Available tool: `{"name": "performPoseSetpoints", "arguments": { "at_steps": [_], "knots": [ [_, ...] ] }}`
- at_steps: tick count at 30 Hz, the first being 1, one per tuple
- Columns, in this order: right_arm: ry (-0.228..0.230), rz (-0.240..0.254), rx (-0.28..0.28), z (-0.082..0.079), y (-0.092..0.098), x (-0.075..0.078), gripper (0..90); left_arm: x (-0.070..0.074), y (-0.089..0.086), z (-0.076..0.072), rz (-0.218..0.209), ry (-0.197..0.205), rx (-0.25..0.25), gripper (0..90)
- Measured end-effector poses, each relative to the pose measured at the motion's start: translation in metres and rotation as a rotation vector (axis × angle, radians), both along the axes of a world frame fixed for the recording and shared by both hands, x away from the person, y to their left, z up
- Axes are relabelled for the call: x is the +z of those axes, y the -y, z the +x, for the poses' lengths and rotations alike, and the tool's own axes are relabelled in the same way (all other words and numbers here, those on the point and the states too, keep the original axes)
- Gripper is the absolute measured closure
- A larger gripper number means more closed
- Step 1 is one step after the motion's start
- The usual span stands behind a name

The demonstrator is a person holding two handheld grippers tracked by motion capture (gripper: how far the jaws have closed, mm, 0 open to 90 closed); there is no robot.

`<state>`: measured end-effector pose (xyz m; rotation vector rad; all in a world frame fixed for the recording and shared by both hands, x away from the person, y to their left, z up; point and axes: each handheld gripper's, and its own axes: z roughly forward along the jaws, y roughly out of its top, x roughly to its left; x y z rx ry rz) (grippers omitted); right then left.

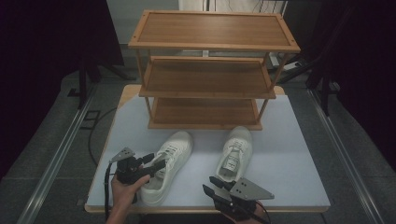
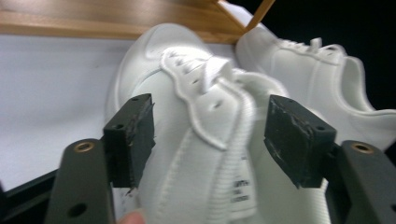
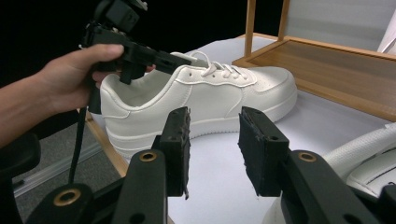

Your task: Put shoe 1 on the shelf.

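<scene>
Pale blue table top [image 1: 289, 154] set before three-tier wooden shoe rack [image 1: 210, 70], shelves bare. Left gripper [image 1: 156, 164] spread wide, jaws straddling tongue and collar of left white sneaker [image 1: 170, 161], pads not yet pressed — placed for pick-up, judged. Right gripper [image 1: 212, 184] half spread, nothing pinched, held just behind heel of right white sneaker [image 1: 235, 154]. Both sneakers laid toes toward rack, near bottom shelf.

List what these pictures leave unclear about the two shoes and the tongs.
- Left shoe: printing on the tongue label, blurred in the left gripper view.
- Left tongs: whether the pads touch that shoe; high view too small.
- Right shoe: mostly cut off by the right gripper view's edge.
- Right tongs: hand cut off by the high view's bottom edge.
</scene>
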<state>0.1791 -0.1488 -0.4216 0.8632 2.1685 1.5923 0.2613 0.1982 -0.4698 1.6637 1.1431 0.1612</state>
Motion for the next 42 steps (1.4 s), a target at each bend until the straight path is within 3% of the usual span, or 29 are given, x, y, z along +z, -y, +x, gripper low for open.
{"name": "performPoseSetpoints", "arguments": {
  "at_steps": [5,9,13,17,24,29,31,42],
  "knots": [
    [-0.003,-0.001,-0.001,0.000,0.000,0.000,62.8,-0.002,0.001,0.002,0.030,0.014,0.026,44.4],
    [0.000,-0.004,-0.002,0.000,0.000,0.000,62.7,-0.003,0.001,0.003,0.021,0.018,0.027,53.9],
    [0.000,-0.005,0.002,-0.001,-0.002,-0.001,62.2,-0.002,0.002,0.002,0.052,0.050,0.033,64.5],
    [0.018,-0.021,0.004,-0.004,-0.004,0.001,61.8,-0.002,-0.001,0.001,0.035,0.057,0.051,75.2],
    [0.025,-0.018,-0.002,-0.005,-0.002,0.004,61.5,-0.001,-0.002,0.000,0.032,0.078,0.043,79.8],
    [0.035,-0.016,-0.009,-0.005,0.001,0.008,61.4,0.003,-0.007,-0.005,-0.014,0.095,0.029,80.1],
    [0.038,-0.013,-0.013,-0.005,0.002,0.008,61.4,0.010,-0.009,-0.010,-0.056,0.122,0.019,80.1],
    [0.041,-0.002,-0.015,-0.005,0.005,0.013,61.3,0.036,-0.006,-0.023,-0.207,0.157,-0.036,80.1]
  ]
}}
